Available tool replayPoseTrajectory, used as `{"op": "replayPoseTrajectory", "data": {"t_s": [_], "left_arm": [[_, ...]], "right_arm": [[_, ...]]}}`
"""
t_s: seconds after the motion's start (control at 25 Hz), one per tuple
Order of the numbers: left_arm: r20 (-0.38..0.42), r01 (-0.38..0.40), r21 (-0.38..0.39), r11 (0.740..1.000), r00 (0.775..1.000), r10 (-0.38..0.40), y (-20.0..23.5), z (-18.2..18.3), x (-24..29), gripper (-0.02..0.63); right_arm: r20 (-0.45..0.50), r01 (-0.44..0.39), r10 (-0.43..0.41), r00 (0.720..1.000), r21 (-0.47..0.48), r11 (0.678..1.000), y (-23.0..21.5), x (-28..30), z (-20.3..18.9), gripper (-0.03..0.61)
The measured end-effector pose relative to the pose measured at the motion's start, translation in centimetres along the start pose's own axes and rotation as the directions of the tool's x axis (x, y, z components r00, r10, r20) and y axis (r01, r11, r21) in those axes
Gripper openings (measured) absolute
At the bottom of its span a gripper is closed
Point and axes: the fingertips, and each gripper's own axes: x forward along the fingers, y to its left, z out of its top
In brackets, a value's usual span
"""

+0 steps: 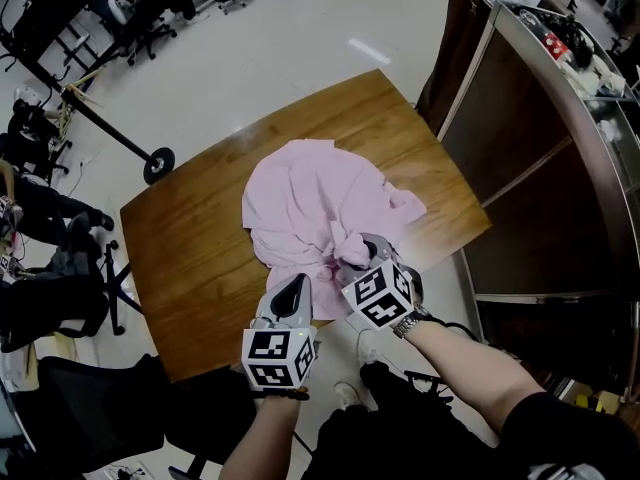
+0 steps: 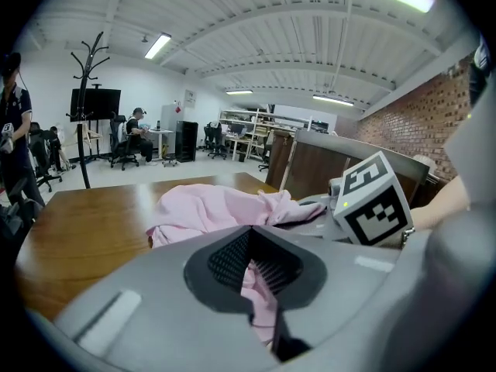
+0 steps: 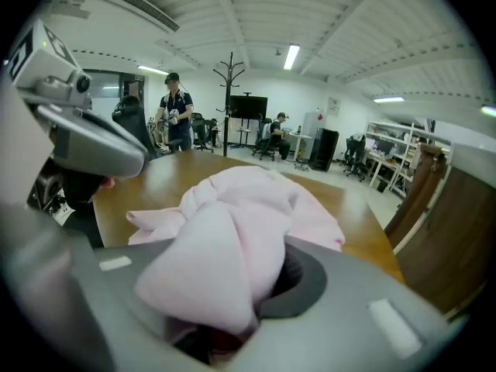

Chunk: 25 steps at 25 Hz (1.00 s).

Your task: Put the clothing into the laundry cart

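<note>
Two grips on pink garment [image 1: 320, 203], mid-frame. L gripper [image 1: 297, 288] clamps its lower edge; R gripper [image 1: 368, 251] clenches a bunched fold.

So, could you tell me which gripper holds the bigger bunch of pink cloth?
The right gripper: a thick knot of the pink garment bulges from its jaws; the left gripper pinches only a thin fold.
</note>
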Motion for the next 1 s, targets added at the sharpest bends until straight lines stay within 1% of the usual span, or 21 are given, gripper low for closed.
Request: {"op": "replayPoseTrajectory", "data": {"t_s": [0.2,0.36,0.48,0.6,0.84,1.0], "left_arm": [[0.024,0.018,0.012,1.0,1.0,-0.019,-1.8,1.8,-2.2,0.002],[0.047,0.057,0.028,0.998,0.997,-0.058,-4.4,3.9,-4.6,0.002],[0.068,0.093,0.051,0.994,0.993,-0.096,-6.6,5.7,-6.7,0.002],[0.087,0.135,0.076,0.988,0.986,-0.141,-9.1,7.4,-8.9,0.002],[0.113,0.232,0.139,0.963,0.962,-0.249,-15.1,11.4,-14.4,0.002],[0.116,0.289,0.165,0.943,0.944,-0.31,-18.4,12.3,-17.7,0.002]], "right_arm": [[0.098,0.074,-0.074,0.992,0.005,0.997,-2.0,-5.8,4.9,0.114],[0.182,0.151,-0.15,0.972,0.011,0.988,-3.8,-12.5,9.3,0.114],[0.229,0.219,-0.217,0.949,0.015,0.976,-4.7,-18.2,12.1,0.114],[0.253,0.292,-0.287,0.924,0.021,0.956,-5.1,-23.9,13.7,0.114],[0.269,0.421,-0.42,0.867,0.054,0.905,-4.7,-35.7,16.2,0.114],[0.285,0.499,-0.494,0.822,0.059,0.864,-3.6,-42.7,18.0,0.114]]}}
